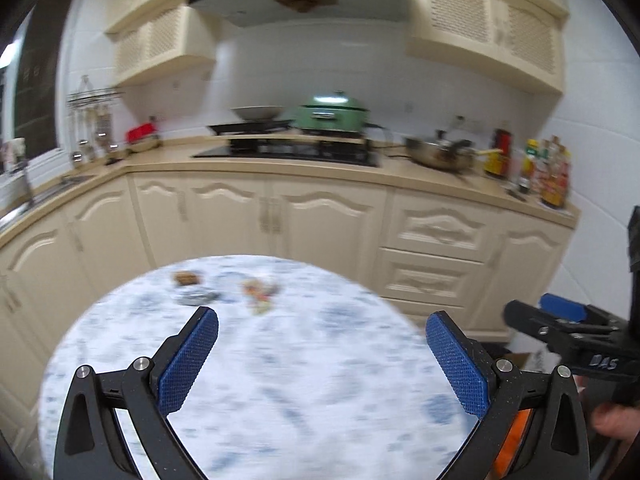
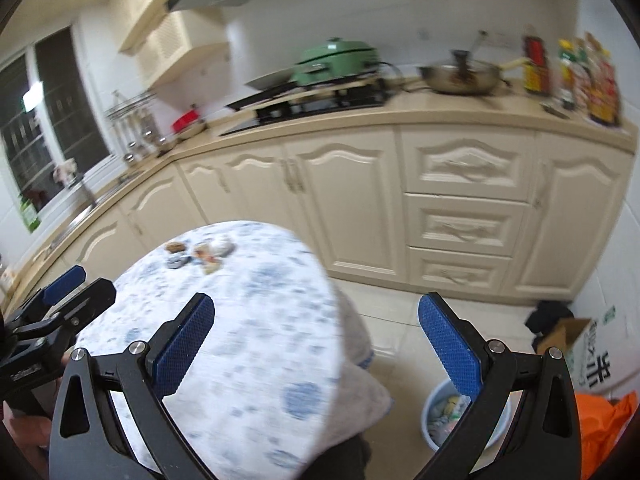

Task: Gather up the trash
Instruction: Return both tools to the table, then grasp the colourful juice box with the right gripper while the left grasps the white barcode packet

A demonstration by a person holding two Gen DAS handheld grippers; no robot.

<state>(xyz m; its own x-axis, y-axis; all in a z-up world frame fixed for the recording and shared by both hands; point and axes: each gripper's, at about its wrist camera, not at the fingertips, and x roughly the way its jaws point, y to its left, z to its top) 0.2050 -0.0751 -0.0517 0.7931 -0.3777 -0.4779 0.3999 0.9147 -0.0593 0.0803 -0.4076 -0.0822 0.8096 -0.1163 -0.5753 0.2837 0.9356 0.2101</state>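
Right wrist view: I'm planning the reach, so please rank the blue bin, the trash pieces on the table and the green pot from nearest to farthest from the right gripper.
1. Blue bin: on the floor, just below the right gripper, partly behind its right finger.
2. Trash pieces: at the table's far edge, ahead to the left.
3. Green pot: on the stove, against the back wall.

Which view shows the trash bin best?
The right wrist view. The light blue trash bin stands on the floor beside the round table, already holding scraps, partly hidden by the right tongs. The left wrist view does not show it.
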